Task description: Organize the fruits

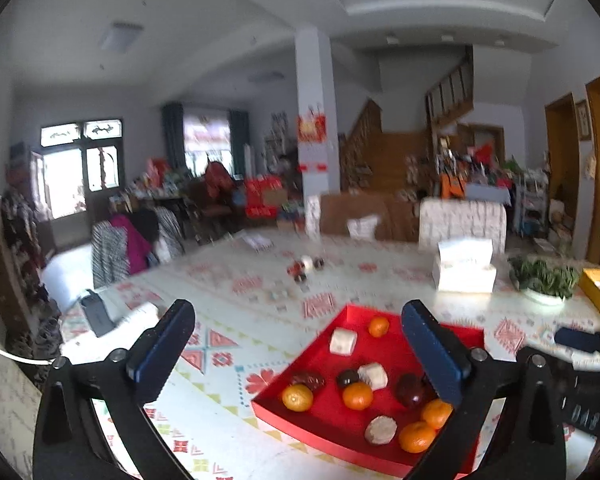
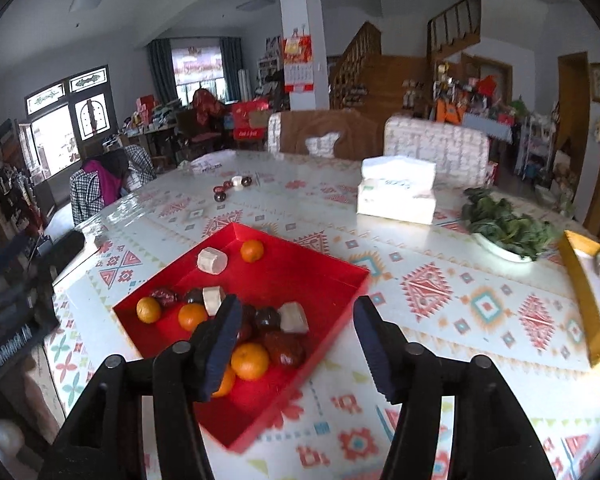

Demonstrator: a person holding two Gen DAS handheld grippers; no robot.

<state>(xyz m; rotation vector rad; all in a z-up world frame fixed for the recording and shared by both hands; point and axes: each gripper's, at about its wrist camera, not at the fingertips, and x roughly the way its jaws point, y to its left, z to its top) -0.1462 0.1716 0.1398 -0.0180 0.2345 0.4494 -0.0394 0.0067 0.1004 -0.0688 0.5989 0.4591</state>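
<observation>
**Operator:** Fingers first. I have the left gripper [image 1: 298,334] spread wide and empty, and the right gripper [image 2: 296,338] also released, nothing between its fingers. Both hang above the bench [image 2: 440,248].

**Colleague:** Where is the fruit?

**Operator:** Just ahead of both pairs of fingers, in the red tray [image 2: 340,280]. Nearest my right gripper's left finger sit oranges [image 2: 250,360] and dark red fruits [image 2: 284,348], touching one another in a heap. Mixed among them are pale wrapped blocks [image 2: 293,317]; what they are I cannot tell. Further back in the tray, one orange [image 2: 252,251] lies beside another pale block, well apart from the heap.

**Colleague:** And beyond the tray?

**Operator:** A few small dark round pieces [image 2: 220,196] lie loose far across the bench, then a stacked tissue pack [image 2: 396,190], a plate of greens [image 2: 508,232], and a yellow tray [image 2: 580,276] off to the right.

**Colleague:** Progress?

**Operator:** Early, I judge. Kinds are mingled, nothing is gripped, and the sorting remains ahead.
</observation>
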